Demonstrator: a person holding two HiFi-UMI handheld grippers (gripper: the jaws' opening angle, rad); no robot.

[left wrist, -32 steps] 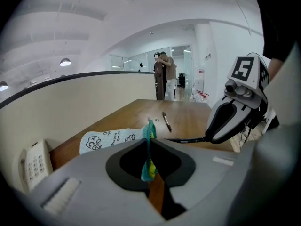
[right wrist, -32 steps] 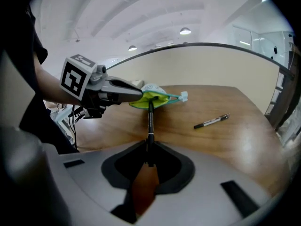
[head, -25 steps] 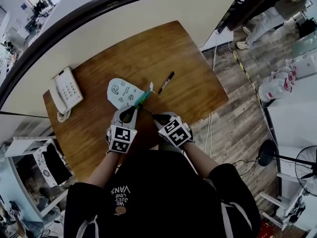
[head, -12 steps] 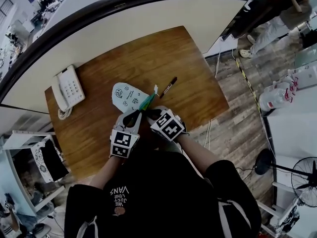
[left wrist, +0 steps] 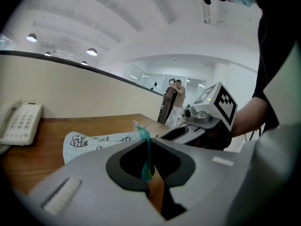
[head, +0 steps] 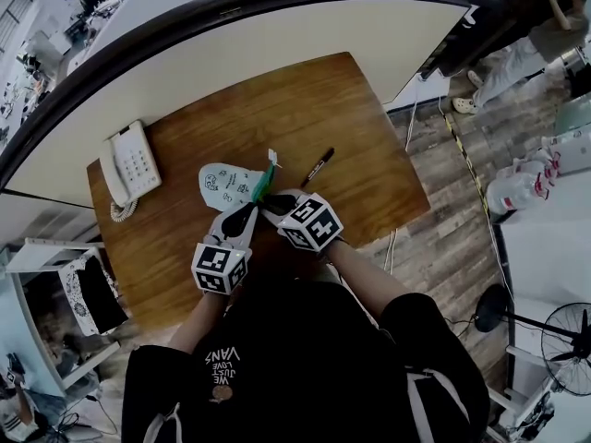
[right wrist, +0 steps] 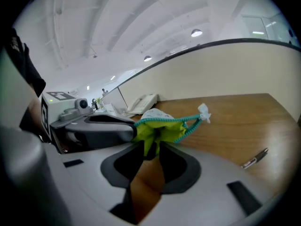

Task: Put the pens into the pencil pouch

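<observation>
Our left gripper (left wrist: pixel 146 149) pinched the teal zipper edge (left wrist: pixel 146 140) of the white printed fabric pouch (head: pixel 224 181), our right gripper (right wrist: pixel 150 147) its lime-green lining (right wrist: pixel 162 132); the black pen (head: pixel 318 166) lay apart on the wooden table (head: pixel 305 100). Uneven pulling could slip the fabric free.

Head view: the tabletop (head: pixel 277 109) is bare across upper centre and right, so there's a clear lane there. Only the pen (head: pixel 317 167) lies right of centre. Left end is blocked by the telephone (head: pixel 129 164). Mid-table sits the pouch (head: pixel 229 183). The left gripper (head: pixel 249 210) and right gripper (head: pixel 270 203) crowd its right end, both clamped on it. A curved wall (head: pixel 277 44) closes the far edge.
</observation>
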